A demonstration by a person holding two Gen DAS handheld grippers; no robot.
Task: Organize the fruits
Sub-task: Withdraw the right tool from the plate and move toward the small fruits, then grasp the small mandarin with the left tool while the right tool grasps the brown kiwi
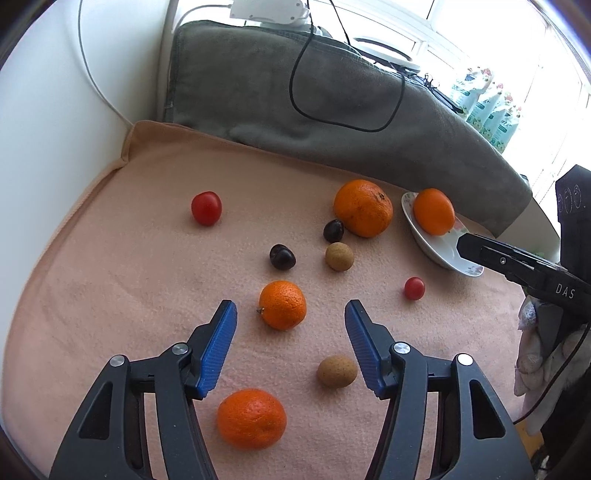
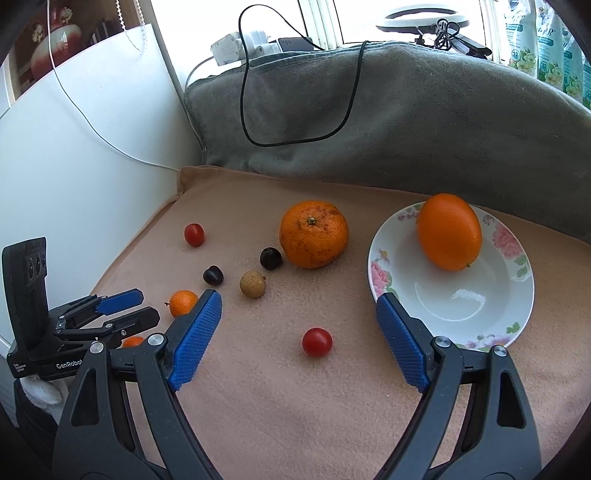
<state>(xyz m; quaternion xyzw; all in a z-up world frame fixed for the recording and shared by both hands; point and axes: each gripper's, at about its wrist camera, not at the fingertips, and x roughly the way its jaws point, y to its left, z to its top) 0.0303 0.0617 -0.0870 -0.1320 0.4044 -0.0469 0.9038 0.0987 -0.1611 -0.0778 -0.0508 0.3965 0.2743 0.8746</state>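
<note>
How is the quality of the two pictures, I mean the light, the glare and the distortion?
Left wrist view: the window at top right is blown out to white, the fisheye bends the peach cloth, and the fruit stays sharp. Right wrist view: the daylight is softer, a bright glare streak lies inside the floral bowl, and the edges curve strongly.

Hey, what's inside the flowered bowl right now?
One orange sits inside the bowl, against its far side. The rest of the inside shows bare white. The patch under the orange is covered, and the right gripper hides part of the near rim.
</note>
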